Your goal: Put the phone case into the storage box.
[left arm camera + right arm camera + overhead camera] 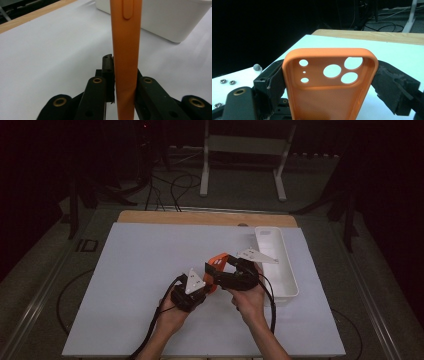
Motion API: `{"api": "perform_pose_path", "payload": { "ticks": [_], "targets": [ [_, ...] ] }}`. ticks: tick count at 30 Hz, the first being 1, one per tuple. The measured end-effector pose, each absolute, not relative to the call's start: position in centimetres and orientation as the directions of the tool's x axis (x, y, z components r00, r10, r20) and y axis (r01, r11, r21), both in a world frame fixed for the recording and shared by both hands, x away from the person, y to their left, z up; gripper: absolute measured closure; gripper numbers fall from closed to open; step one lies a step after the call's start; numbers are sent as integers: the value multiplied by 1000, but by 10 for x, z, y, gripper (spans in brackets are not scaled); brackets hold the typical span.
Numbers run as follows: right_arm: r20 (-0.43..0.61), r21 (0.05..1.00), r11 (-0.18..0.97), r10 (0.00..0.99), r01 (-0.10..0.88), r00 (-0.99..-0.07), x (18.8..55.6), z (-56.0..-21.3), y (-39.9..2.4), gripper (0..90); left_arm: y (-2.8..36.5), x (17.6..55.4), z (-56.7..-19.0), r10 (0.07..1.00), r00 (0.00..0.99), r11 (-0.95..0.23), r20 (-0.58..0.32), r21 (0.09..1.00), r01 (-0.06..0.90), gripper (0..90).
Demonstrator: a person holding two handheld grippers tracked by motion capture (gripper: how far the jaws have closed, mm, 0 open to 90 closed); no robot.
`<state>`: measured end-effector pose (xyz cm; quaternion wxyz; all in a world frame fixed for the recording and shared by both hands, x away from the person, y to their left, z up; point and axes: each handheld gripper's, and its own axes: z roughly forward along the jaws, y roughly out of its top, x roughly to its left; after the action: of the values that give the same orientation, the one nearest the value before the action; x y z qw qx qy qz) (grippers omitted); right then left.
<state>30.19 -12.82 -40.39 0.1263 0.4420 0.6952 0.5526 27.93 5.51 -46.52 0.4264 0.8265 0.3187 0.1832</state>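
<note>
Grippers both clamp the orange phone case (329,90): left gripper (124,97) pinches its edge, right gripper (329,82) squeezes its sides, holding it above the tabletop (150,270), white bin (280,265) just beyond the right gripper.
</note>
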Motion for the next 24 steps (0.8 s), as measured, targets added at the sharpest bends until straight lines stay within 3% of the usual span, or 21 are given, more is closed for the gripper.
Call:
{"api": "perform_pose_path", "payload": {
  "ticks": [6, 9, 18, 24],
  "targets": [
    [299, 883, 8, 761, 469, -576, 301, -405, -126, 167, 58, 280, -464, 683, 730, -421, 21, 828, 370, 780],
    [306, 883, 0, 758, 469, -576, 301, -404, -126, 167, 61, 280, -462, 683, 730, -410, 13, 834, 369, 696],
    [307, 887, -15, 766, 462, -565, 301, -403, -126, 167, 65, 280, -459, 727, 686, -359, -5, 849, 387, 228],
    [302, 890, -17, 771, 455, -560, 302, -402, -127, 167, 70, 281, -456, 739, 673, -333, -19, 858, 390, 74]
  ]
}}
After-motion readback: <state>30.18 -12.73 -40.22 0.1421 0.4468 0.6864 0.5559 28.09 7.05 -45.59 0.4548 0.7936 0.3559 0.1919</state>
